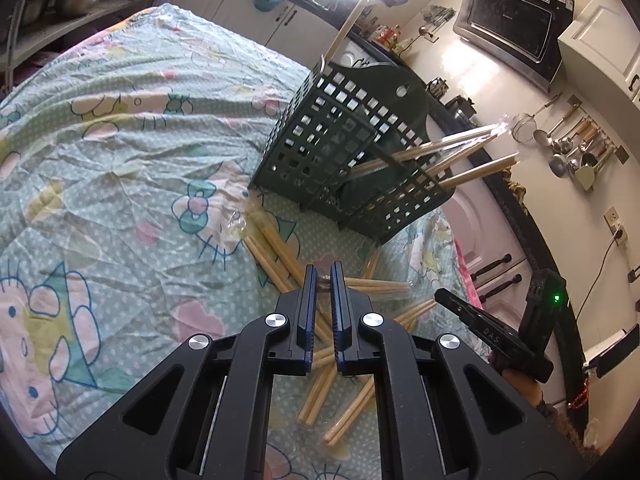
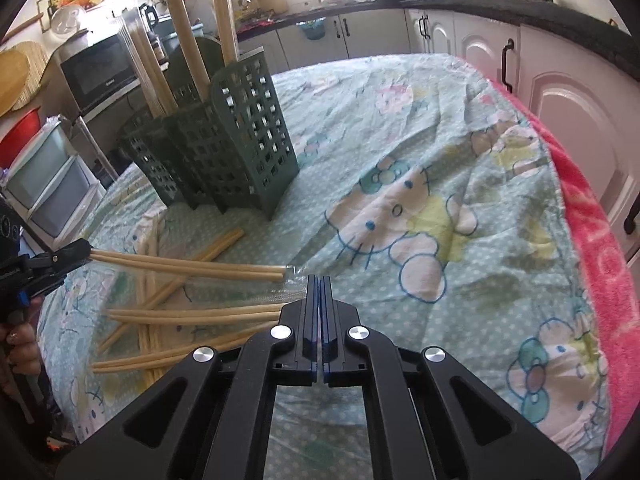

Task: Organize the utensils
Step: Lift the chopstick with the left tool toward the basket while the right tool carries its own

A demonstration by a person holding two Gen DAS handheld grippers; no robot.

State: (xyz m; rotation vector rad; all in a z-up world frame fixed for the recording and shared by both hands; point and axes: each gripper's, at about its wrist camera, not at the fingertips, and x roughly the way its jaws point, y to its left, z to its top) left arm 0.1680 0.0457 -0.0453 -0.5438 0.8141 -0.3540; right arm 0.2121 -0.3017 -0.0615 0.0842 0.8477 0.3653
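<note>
At the left edge of the right wrist view, the left gripper (image 2: 86, 250) clamps a wrapped chopstick pair (image 2: 188, 266), lifted over the loose chopsticks (image 2: 192, 316) on the patterned cloth (image 2: 420, 140). The right gripper (image 2: 319, 280), lower centre, has its jaws pressed together, apparently empty. The green holder (image 2: 224, 148) stands upper left.

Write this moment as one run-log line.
left gripper: shut on wrapped chopstick pair | right gripper: shut, load unclear | green caddy: upright | more pairs: loose on cloth

Both wrist views look down close over the tablecloth (image 1: 120, 160), sharing the green caddy (image 2: 224, 152).
</note>
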